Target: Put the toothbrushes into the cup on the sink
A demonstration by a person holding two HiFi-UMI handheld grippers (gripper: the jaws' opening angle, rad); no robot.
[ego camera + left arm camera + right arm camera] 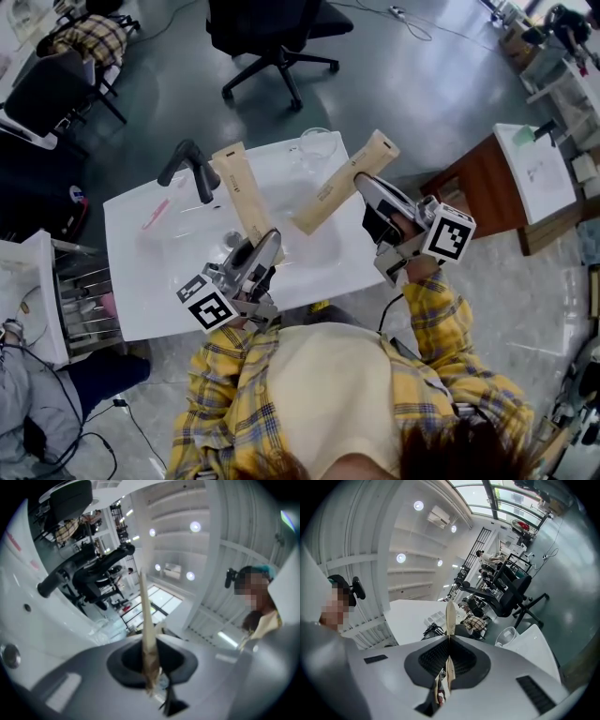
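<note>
Step in hand: both tools are lifted over the sink (141, 309), each carrying a long tan paper packet that likely holds a toothbrush. Nothing is in the cup yet, as far as the head view shows.
Left gripper (265, 246): lower middle of the head view, jaws pinching the lower end of the left packet (242, 192), which stands up and leans toward the black tap (192, 164).
Right gripper (364, 185): right of centre, jaws pressed together on the end of the right packet (342, 183), which slants down-left across the basin.
Cup (317, 145): clear, upright at the top edge of the sink, between the two packets' upper ends and apart from both.
Pink toothbrush (155, 214): loose on the sink's left side, near the tap, untouched.
Next move, as I judge it: swing one packet upright over the cup's mouth, lower its free end inside, then let go. The packets are long, so the light cup could tip.
</note>
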